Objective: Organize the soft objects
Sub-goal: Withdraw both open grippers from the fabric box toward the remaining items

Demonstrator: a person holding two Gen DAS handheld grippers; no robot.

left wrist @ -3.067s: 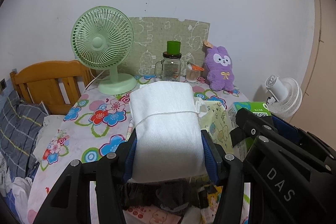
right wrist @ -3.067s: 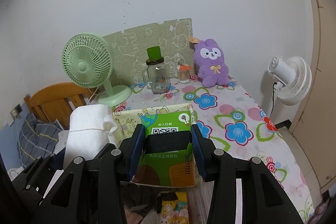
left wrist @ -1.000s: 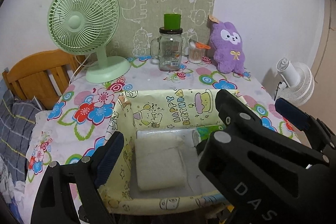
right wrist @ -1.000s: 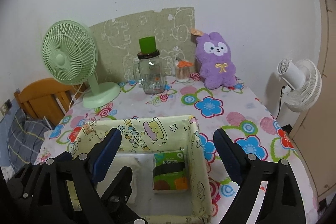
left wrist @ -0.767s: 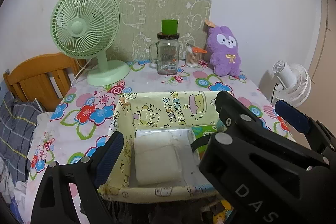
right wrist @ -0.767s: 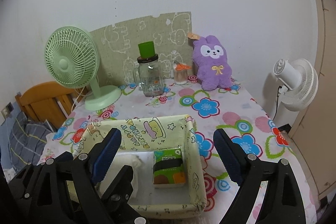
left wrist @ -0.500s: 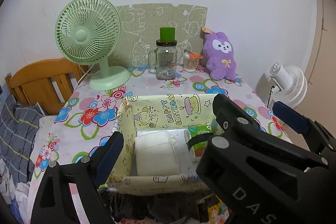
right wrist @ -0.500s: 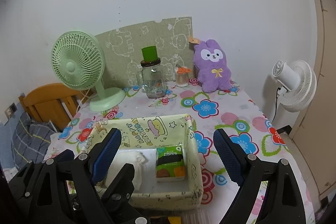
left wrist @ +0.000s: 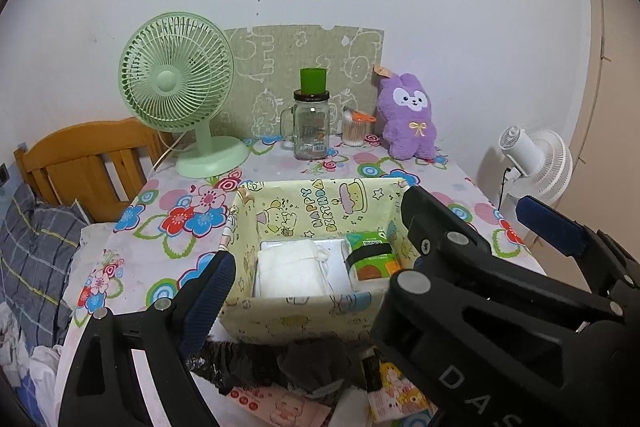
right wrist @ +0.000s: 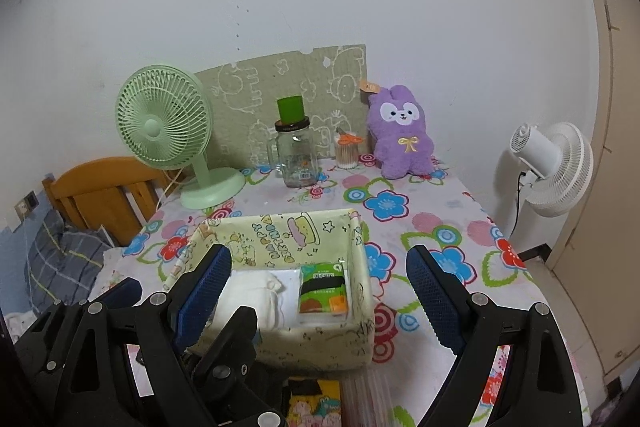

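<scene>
A: Both tools stand wide and empty here: left tool, right tool, each hovering on the near side of the yellow fabric box.

B: And the goods are home. The white folded cloth lies flat in the box's left half, the green tissue pack just beside it on the right.

A: What's next, in your view?

B: Probably the clutter at the table's near edge, a dark bundle, though it's too shadowed to name. Best to lift clear of the box rim first, then come down on one item squarely, squeezing gently.
</scene>
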